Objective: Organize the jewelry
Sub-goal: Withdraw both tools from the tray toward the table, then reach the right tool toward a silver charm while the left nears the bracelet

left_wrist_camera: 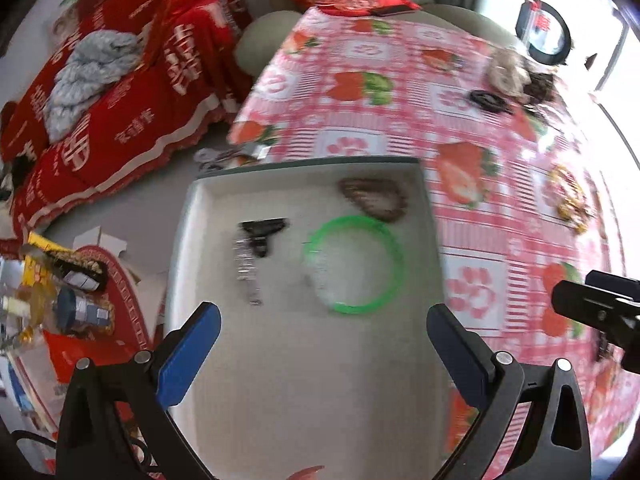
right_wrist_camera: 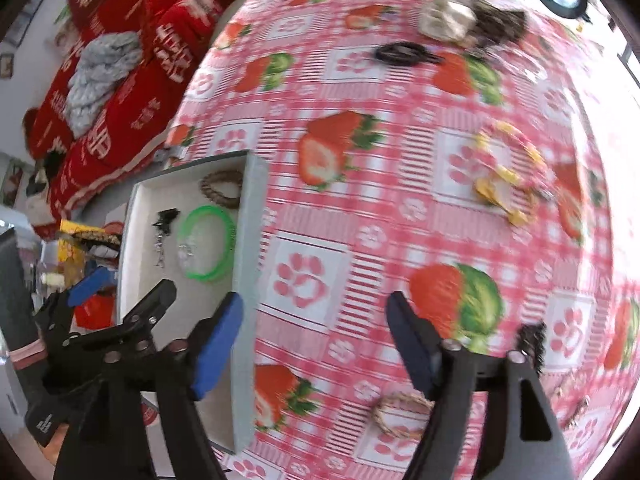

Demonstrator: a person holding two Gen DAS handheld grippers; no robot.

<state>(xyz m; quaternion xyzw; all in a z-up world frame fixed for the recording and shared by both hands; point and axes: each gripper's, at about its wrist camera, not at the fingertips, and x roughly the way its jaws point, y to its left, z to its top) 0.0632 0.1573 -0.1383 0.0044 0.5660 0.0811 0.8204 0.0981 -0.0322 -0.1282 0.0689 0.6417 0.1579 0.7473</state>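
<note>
Both the left gripper (left_wrist_camera: pixel 324 344) and the right gripper (right_wrist_camera: pixel 316 340) are spread and hold nothing, because the green bangle (left_wrist_camera: pixel 354 264) already lies in the grey tray (left_wrist_camera: pixel 312 380) near its far right corner, beside the brown bead bracelet (left_wrist_camera: pixel 374 200).

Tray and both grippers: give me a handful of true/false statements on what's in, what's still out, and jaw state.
1. The green bangle lies inside the tray. True.
2. The left gripper is clamped on the bangle. False: its jaws stand wide apart with nothing between them.
3. A brown beaded bracelet sits in the tray's far corner. True.
4. The yellow bracelet is already in the tray. False: it lies out on the strawberry tablecloth.
5. The right gripper holds a piece. False: open, empty.
</note>
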